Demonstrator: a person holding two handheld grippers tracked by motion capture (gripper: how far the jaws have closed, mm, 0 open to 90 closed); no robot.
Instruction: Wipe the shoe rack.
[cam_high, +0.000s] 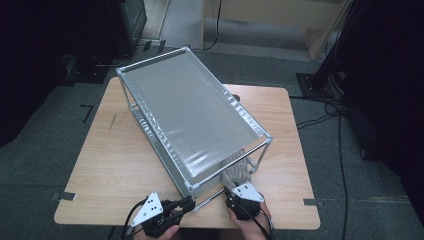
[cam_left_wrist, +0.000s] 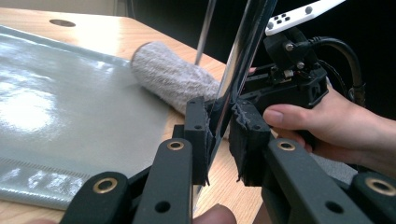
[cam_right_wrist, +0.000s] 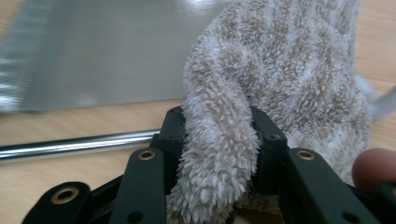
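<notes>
A chrome wire rack (cam_high: 192, 115) with a grey liner on its top shelf stands at an angle on the wooden table (cam_high: 115, 165). My left gripper (cam_high: 187, 204) is at the rack's near corner, and in the left gripper view it (cam_left_wrist: 223, 128) is shut on the upright chrome post (cam_left_wrist: 243, 56). A fuzzy beige sock (cam_high: 237, 170) lies under the top shelf at the near right end, partly on the lower grey liner (cam_left_wrist: 70, 102). My right gripper (cam_high: 235, 192) is shut on a fold of the sock (cam_right_wrist: 289, 60), which bulges between its pads (cam_right_wrist: 217, 135).
A low chrome rail (cam_right_wrist: 70, 144) of the rack runs just in front of my right gripper. Bare table lies left of the rack. Cables (cam_high: 325, 117) and dark stands sit on the floor to the right and behind.
</notes>
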